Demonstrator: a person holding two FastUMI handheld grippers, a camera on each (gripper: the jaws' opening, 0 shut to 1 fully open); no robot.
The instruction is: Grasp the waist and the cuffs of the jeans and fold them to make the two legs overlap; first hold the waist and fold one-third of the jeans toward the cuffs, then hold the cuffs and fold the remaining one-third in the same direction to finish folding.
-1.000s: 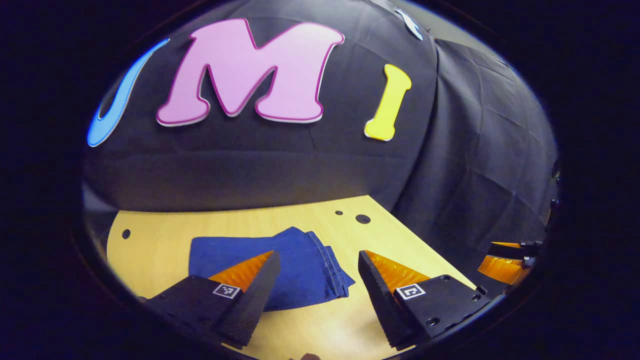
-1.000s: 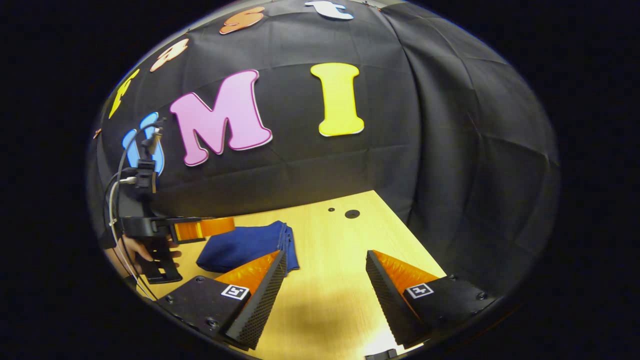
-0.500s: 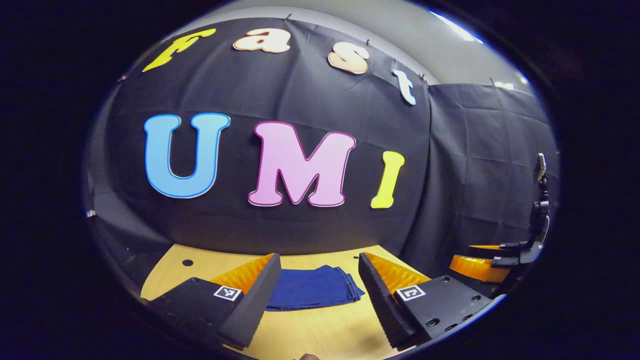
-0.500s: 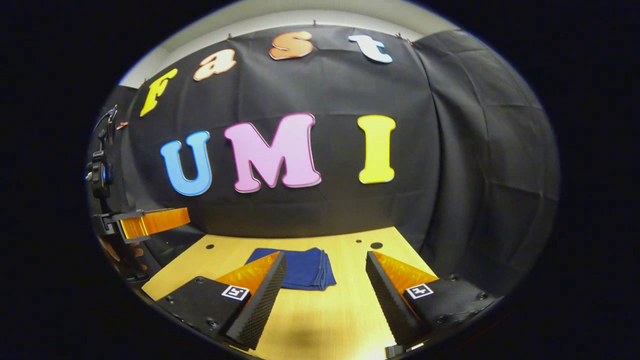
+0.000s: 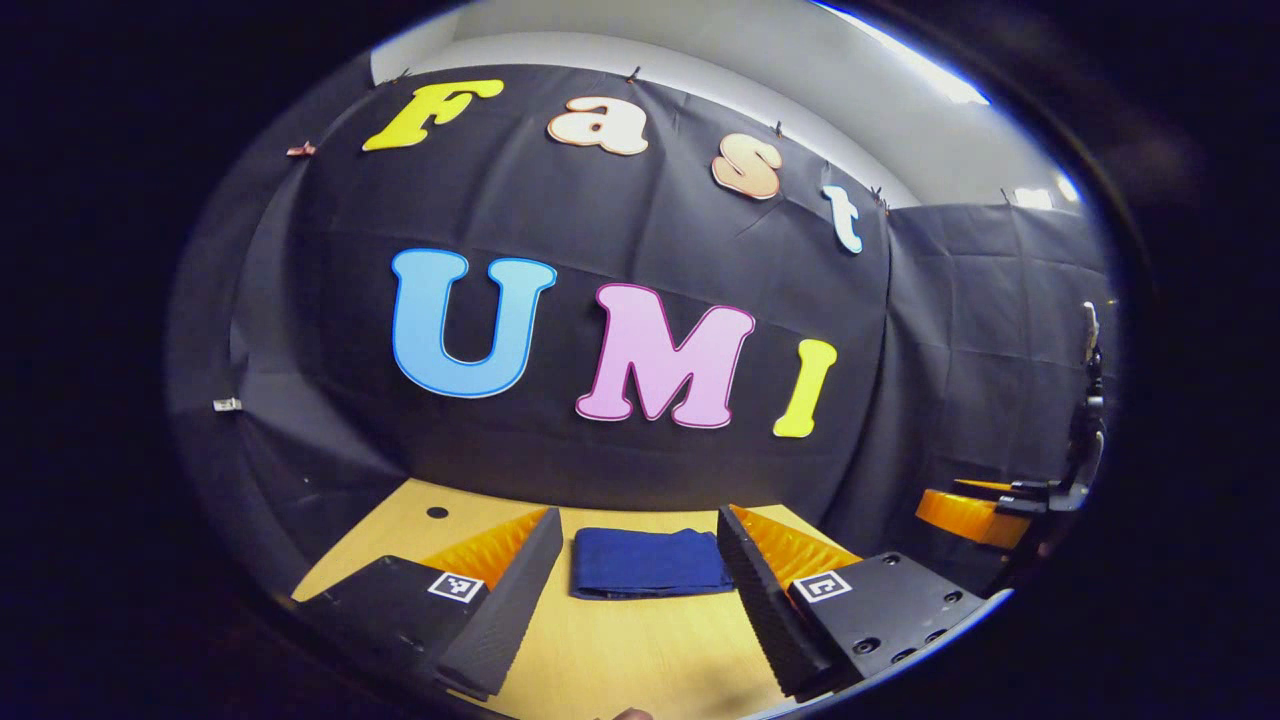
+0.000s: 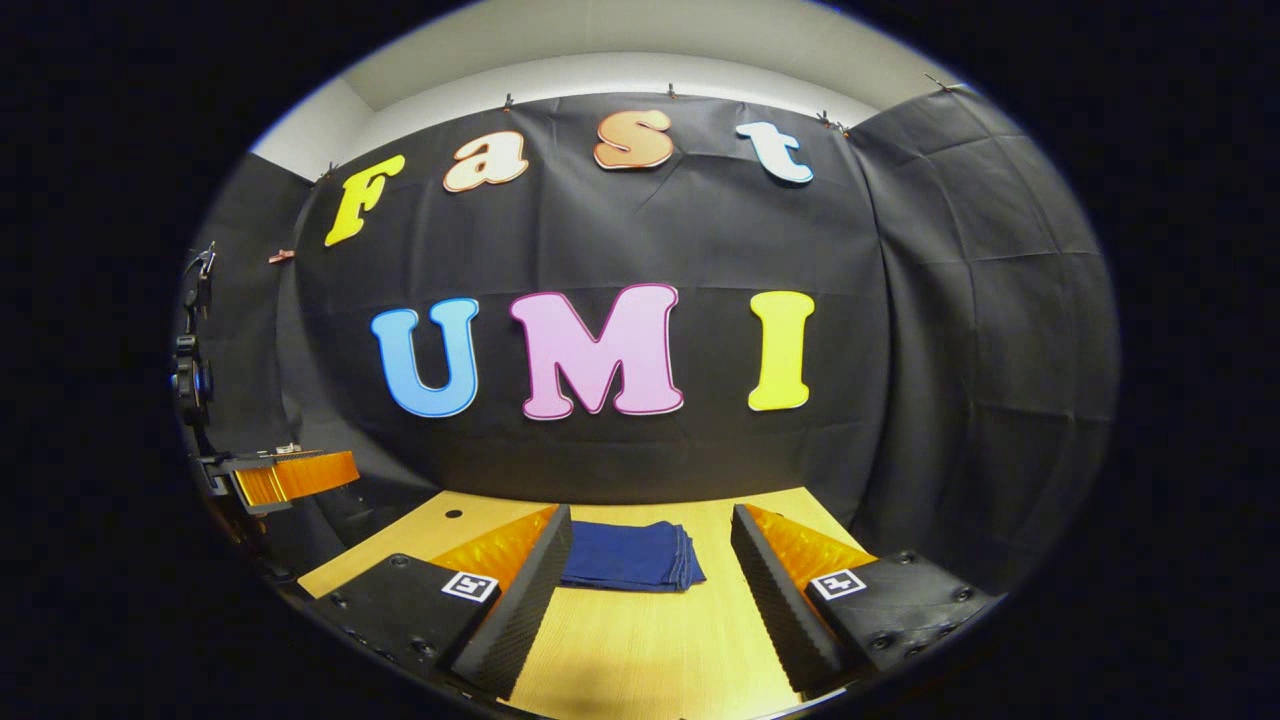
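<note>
Both hand-held grippers hang above the near part of the worktop (image 6: 640, 650) with their fingers spread wide and nothing between them: the left hand-held gripper (image 5: 635, 560) and the right hand-held gripper (image 6: 650, 560) each look forward over the wood at the jeans (image 5: 648, 576). The jeans lie well beyond the fingertips, toward the back of the worktop near the booth's black wall, as a compact flat blue bundle; in the right gripper view (image 6: 630, 555) several stacked layer edges show along its right side. Judging by that shape, the leg overlap and both one-third folds look done, though at this range I cannot say how neatly the edges line up. The step in hand reads as release and retreat. If anything is left, it calls for only a light straightening of the stacked edges; otherwise the grippers can simply rest clear.
</note>
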